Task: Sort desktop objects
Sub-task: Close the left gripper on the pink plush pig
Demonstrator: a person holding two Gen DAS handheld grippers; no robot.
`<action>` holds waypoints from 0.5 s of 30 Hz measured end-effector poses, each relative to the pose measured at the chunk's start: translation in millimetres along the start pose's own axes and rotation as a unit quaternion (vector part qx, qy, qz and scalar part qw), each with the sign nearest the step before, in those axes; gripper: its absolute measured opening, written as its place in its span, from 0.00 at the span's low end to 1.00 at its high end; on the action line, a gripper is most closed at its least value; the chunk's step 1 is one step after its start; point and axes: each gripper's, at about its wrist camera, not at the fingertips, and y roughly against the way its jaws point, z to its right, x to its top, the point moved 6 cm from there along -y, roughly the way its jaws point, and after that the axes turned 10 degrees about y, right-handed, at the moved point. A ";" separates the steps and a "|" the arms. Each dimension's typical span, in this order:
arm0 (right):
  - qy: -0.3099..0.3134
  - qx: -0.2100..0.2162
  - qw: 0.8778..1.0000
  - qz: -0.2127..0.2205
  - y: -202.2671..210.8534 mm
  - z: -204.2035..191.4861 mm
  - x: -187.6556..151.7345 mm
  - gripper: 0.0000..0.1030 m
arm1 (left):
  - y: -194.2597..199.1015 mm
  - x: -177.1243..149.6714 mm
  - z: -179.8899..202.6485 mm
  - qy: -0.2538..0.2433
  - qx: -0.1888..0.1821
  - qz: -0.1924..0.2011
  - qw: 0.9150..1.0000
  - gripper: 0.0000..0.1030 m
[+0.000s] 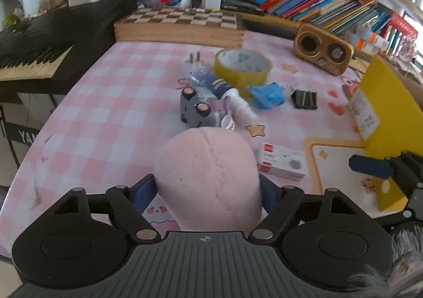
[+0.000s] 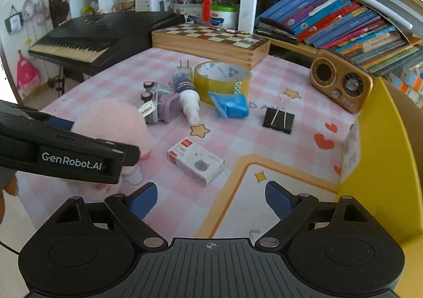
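Note:
A pink plush toy [image 1: 208, 179] fills the gap between my left gripper's [image 1: 207, 187] blue pads, which press on its two sides just above the checked tablecloth [image 1: 105, 118]. In the right wrist view the same toy [image 2: 113, 121] sits behind the left gripper [image 2: 79, 158]. My right gripper [image 2: 210, 197] stands open over the desk mat's yellow border with nothing between its fingers. Ahead lie a white box [image 2: 195, 163], a yellow tape roll [image 2: 222, 78], a blue packet [image 2: 231, 106], a black binder clip [image 2: 279, 119], a spray bottle [image 2: 186, 92] and a grey toy car [image 2: 156, 105].
A yellow bin wall [image 2: 375, 139] stands along the right. A gold radio [image 2: 341, 81] sits at the back right and a wooden chessboard box [image 2: 211, 41] at the back. A black keyboard [image 2: 97, 33] borders the left, with shelves of books behind.

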 end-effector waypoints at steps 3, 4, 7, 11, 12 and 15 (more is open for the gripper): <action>0.009 0.007 1.000 0.000 -12.9 1.1 3.4 0.88 | -2.6 4.4 -3.1 -0.003 0.005 0.004 1.000 0.63; 0.011 0.009 1.000 0.000 -16.0 1.0 5.0 0.88 | -2.0 6.1 -4.8 -0.002 0.008 0.005 1.000 0.58; 0.017 0.022 1.000 0.000 -25.6 0.0 9.3 0.84 | 3.2 10.9 -17.3 0.018 0.022 0.008 1.000 0.54; 0.026 0.038 0.999 -0.001 -33.0 -2.7 12.9 0.78 | 14.0 13.1 -36.9 0.050 0.027 0.013 0.998 0.54; 0.027 0.042 0.999 -0.001 -34.8 -3.2 13.6 0.74 | 16.6 12.3 -40.0 0.053 0.027 0.013 0.998 0.54; 0.024 0.056 0.998 0.004 -37.3 -4.0 16.9 0.67 | 21.7 8.5 -45.1 0.060 0.024 0.011 0.998 0.54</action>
